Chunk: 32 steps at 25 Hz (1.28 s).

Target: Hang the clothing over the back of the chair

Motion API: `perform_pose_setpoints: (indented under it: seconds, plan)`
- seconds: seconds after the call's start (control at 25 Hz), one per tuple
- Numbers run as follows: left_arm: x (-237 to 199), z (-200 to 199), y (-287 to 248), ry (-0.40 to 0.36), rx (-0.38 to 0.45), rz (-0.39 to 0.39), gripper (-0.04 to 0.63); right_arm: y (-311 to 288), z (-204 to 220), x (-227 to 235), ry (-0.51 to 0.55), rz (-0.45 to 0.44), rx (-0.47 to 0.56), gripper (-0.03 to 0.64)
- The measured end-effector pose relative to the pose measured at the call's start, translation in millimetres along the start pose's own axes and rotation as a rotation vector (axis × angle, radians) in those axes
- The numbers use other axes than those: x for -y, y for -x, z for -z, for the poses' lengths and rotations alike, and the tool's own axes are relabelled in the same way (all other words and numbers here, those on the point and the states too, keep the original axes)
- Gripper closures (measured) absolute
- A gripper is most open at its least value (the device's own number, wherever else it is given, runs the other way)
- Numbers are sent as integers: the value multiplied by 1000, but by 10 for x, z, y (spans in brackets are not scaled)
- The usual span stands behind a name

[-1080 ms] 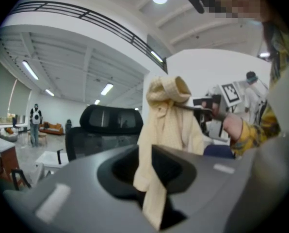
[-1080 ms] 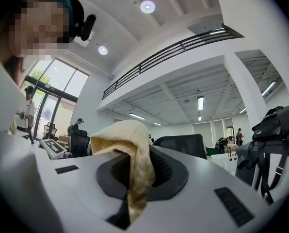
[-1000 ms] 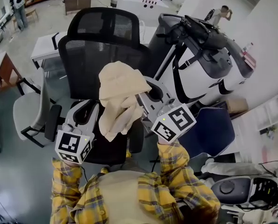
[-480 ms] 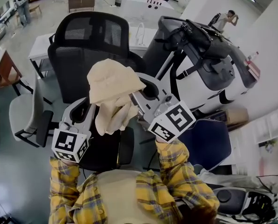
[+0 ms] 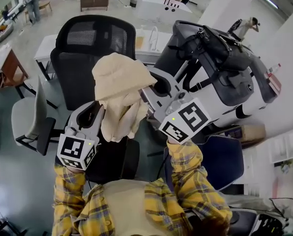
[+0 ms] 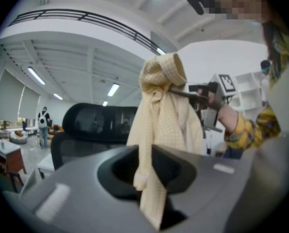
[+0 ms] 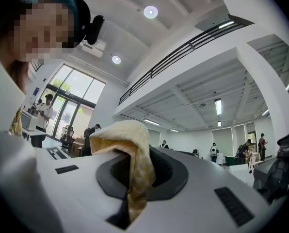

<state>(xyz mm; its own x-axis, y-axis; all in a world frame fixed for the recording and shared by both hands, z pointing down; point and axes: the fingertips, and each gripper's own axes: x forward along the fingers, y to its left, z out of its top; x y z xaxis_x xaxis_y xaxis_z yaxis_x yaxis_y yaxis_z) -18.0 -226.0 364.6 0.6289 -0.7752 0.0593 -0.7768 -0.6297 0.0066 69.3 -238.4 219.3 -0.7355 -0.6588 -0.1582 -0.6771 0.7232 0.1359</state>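
A cream checked garment [image 5: 121, 90] hangs bunched in the air between my two grippers, in front of the black mesh office chair's back [image 5: 90, 45]. My left gripper [image 5: 98, 113] is shut on a lower fold, and the cloth [image 6: 152, 188] runs down through its jaws. My right gripper [image 5: 145, 96] is shut on the upper part, and the cloth [image 7: 131, 157] drapes over its jaws. In the left gripper view the right gripper [image 6: 200, 97] pinches the garment's top, with the chair's headrest [image 6: 100, 123] behind it. The garment is held apart from the chair.
A grey side chair [image 5: 32, 118] stands at the left, beside a brown desk [image 5: 3, 72]. A black bag [image 5: 213, 38] lies on a white and black bulky object at the right. A white table [image 5: 145, 37] stands behind the chair, and a blue seat [image 5: 224, 154] is at lower right.
Both grippers have carried the garment a little up and onward toward the chair back. Both grips are unchanged.
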Motion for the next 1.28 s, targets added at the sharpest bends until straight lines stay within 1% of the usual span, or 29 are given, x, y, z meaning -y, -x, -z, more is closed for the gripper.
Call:
perform_pose_setpoints:
  seconds: [0.12,0.32,0.52,0.72,1.0,1.28]
  plan:
    - [-34,5,-72,1,-3,-17,525,-51,-43,135,-1,-5,18,586]
    - [-87,-26,-208,4,3,-35,525,-110,-126,401,12,10,44,586]
    - [-118,-2,-339,10,5,-43,525,-210,-114,751,30,54,60,586]
    - [-107,11,-483,9,-6,-58,525,-263,-54,1203,-5,102,64,586]
    - [-253,134,-564,17,-40,-96,525,-264,67,1574,-62,163,111,586]
    - [-213,167,-699,19,-56,-103,525,-122,270,2073,-176,269,158,586]
